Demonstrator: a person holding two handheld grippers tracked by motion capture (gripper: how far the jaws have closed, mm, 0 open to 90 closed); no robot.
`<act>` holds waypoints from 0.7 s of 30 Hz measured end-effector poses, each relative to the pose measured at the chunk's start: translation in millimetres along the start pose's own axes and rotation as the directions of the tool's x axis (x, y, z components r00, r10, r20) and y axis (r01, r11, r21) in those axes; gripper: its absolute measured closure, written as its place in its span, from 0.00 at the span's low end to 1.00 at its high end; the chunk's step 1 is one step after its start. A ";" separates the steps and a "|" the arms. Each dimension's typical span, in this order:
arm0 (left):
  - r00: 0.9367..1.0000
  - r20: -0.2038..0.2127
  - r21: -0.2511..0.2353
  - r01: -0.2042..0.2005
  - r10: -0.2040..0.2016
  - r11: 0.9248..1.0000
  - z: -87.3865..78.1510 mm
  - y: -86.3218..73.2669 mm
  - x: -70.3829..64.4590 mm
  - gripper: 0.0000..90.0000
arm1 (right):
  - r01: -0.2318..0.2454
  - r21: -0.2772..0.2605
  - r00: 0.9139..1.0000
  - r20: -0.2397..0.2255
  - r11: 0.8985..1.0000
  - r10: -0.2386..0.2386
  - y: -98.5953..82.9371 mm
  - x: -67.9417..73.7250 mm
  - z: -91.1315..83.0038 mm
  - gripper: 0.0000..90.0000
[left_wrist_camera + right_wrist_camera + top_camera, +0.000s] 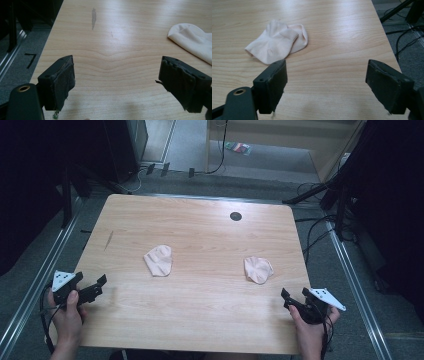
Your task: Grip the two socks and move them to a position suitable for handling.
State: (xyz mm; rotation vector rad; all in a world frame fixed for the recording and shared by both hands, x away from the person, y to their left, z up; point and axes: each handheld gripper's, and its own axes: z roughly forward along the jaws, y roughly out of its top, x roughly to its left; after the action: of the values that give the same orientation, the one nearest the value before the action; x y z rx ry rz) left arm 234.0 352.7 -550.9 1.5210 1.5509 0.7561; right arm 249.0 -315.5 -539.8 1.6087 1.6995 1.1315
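Two pale pink socks lie crumpled on the wooden table [200, 310]. The left sock [159, 260] sits left of centre; its edge shows at the upper right of the left gripper view [192, 38]. The right sock [258, 269] lies right of centre and shows ahead and left of the jaws in the right gripper view [277, 42]. My left gripper [100, 286] rests near the table's front left edge, open and empty [116, 82]. My right gripper [290, 299] is at the front right, also open with nothing between its jaws [325, 86].
A small dark round hole [235, 216] is set in the table near its far edge. A dark streak [109, 240] marks the wood at the left. Cables [320, 232] and stand legs lie on the grey floor to the right, beyond the table's edge.
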 end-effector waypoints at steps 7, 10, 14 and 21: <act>1.000 0.003 0.005 0.007 -0.007 1.000 0.6 -0.1 -0.2 0.15 | 0.029 -0.009 0.999 0.029 1.000 -0.029 4.7 11.9 1.4 0.24; 1.000 0.007 0.005 0.007 -0.008 1.000 -0.3 -0.5 -0.9 0.15 | 0.037 -0.014 0.999 0.034 0.999 -0.037 12.0 20.7 0.9 0.25; 1.000 0.004 0.004 0.008 -0.008 1.000 0.2 -0.6 -1.1 0.15 | 0.058 -0.010 0.998 0.025 0.998 -0.058 27.4 32.7 5.6 0.29; 1.000 0.003 0.003 0.010 -0.010 1.000 0.4 -0.7 -0.9 0.15 | 0.107 0.007 0.993 -0.040 0.994 -0.107 52.3 56.0 23.1 0.37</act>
State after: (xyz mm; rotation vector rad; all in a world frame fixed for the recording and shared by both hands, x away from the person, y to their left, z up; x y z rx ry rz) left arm 233.9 351.7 -551.6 1.5149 1.5566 0.7456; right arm 287.7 -259.3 -498.0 1.4911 1.7961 1.1107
